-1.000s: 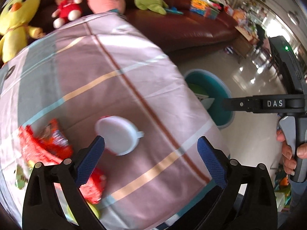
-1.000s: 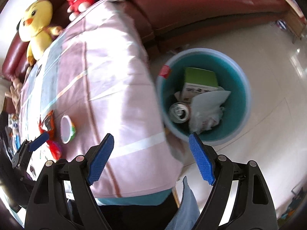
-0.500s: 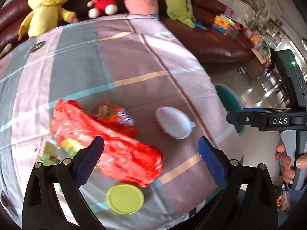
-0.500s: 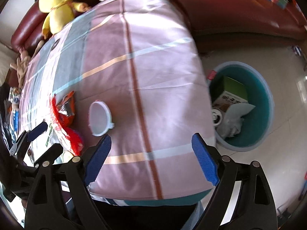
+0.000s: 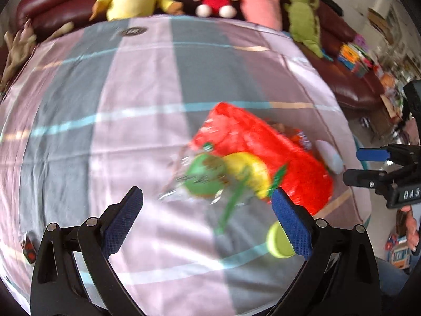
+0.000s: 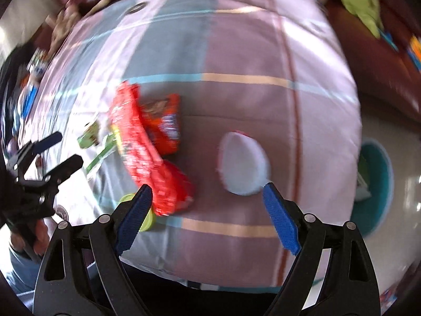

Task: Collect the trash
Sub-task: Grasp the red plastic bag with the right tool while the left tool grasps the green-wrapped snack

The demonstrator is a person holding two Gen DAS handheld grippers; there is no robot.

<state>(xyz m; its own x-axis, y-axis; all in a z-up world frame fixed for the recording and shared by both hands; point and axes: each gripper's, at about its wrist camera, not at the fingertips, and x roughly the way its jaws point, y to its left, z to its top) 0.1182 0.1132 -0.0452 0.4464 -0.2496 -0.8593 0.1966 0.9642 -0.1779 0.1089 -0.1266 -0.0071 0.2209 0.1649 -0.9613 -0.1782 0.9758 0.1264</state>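
A: Where is the trash noted?

B: A cluster is recorded on the tabletop (image 5: 131, 131), which is covered with a striped cloth. In the left wrist view the large red wrapper (image 5: 263, 152) lies at about 2 o'clock from the left gripper (image 5: 208, 218), with a clear packet printed green and yellow (image 5: 210, 176) overlapping its near edge. A yellow-green lid (image 5: 276, 242) is seen just beside the right-hand finger, at 4 o'clock from the packet.

A: And from the other side?

B: In the right wrist view a white cup (image 6: 244, 166) lies on its side, at 1 o'clock from the right gripper (image 6: 208, 216). An orange snack bag (image 6: 163, 126) is tucked against the red wrapper.

A: State of the fingers?

B: Both pairs are spread wide and nothing is held. The right pair has just been opening, with nothing between the fingers. The spread is judged to be readiness for a pick, each gripper being pointed steeply down at the pile.

A: Destination?

B: A teal bin (image 6: 379, 184) stands on the floor off the tabletop's edge, at 3 o'clock in the right wrist view. It is presumably placed there for short carries.
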